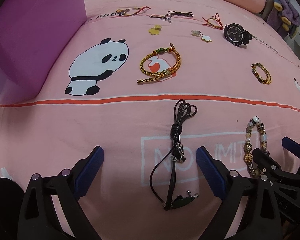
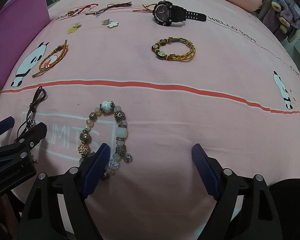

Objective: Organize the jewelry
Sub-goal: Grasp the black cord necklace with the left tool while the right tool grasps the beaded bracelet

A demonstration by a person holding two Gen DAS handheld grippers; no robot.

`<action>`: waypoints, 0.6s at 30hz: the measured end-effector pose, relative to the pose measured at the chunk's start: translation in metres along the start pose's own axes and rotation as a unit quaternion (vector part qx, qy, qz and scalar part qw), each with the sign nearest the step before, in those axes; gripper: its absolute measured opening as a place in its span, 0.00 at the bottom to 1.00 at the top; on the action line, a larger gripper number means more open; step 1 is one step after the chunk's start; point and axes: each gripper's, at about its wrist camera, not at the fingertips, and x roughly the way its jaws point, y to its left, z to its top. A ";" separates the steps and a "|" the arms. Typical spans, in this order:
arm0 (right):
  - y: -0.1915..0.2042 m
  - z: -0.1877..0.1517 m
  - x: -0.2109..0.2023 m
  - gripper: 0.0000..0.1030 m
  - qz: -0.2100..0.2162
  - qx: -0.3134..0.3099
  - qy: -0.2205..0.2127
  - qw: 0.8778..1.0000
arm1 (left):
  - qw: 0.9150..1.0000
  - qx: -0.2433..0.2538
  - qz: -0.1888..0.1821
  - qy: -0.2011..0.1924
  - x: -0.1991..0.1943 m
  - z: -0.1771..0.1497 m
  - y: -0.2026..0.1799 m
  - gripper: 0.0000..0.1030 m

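The black cord necklace (image 1: 175,156) lay on the pink bed sheet (image 1: 110,124), between the spread fingers of the left claw (image 1: 150,156), untouched. Just beside it, the beaded bracelet (image 2: 105,134) touched the left finger of the right claw (image 2: 151,156), also wide apart, gripping nothing.
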 end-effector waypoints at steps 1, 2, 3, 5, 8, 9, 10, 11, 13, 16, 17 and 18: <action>0.002 0.000 0.000 0.73 0.000 -0.004 -0.001 1.000 | 1.000 0.001 -0.002 0.000 0.000 0.000 -0.001 0.83; 0.004 -0.001 0.000 0.70 0.000 -0.007 -0.002 1.000 | 1.000 0.003 -0.003 -0.002 -0.002 -0.001 -0.002 0.82; 0.005 -0.001 0.000 0.67 0.002 -0.009 -0.002 1.000 | 1.000 0.005 -0.006 -0.003 -0.003 -0.002 -0.004 0.77; 0.007 0.000 -0.001 0.62 0.006 -0.013 -0.003 1.000 | 1.000 0.013 -0.010 -0.007 -0.005 -0.004 -0.007 0.70; 0.009 -0.001 -0.002 0.57 0.014 -0.014 -0.002 1.000 | 0.999 0.022 -0.018 -0.014 -0.008 -0.005 -0.011 0.57; 0.010 -0.001 -0.002 0.54 0.016 -0.013 -0.002 1.000 | 0.999 0.025 -0.018 -0.017 -0.009 -0.006 -0.013 0.52; 0.010 -0.001 -0.002 0.53 0.019 -0.013 0.000 1.000 | 0.999 0.029 -0.015 -0.019 -0.009 -0.006 -0.015 0.46; 0.011 -0.001 -0.003 0.49 0.022 -0.015 0.000 1.000 | 0.999 0.031 -0.011 -0.021 -0.010 -0.006 -0.017 0.43; 0.014 -0.001 -0.004 0.43 0.027 -0.016 0.001 0.999 | 0.999 0.037 -0.013 -0.024 -0.010 -0.004 -0.022 0.21; 0.015 0.001 -0.005 0.28 0.041 -0.020 0.001 0.999 | 0.999 0.043 -0.021 -0.021 -0.009 -0.002 -0.029 0.07; 0.015 0.001 -0.005 0.20 0.044 -0.019 0.002 0.999 | 0.999 0.045 -0.020 -0.021 -0.009 -0.002 -0.030 0.07; 0.014 0.001 -0.006 0.18 0.046 -0.018 0.002 0.999 | 0.999 0.043 -0.023 -0.020 -0.009 -0.001 -0.030 0.06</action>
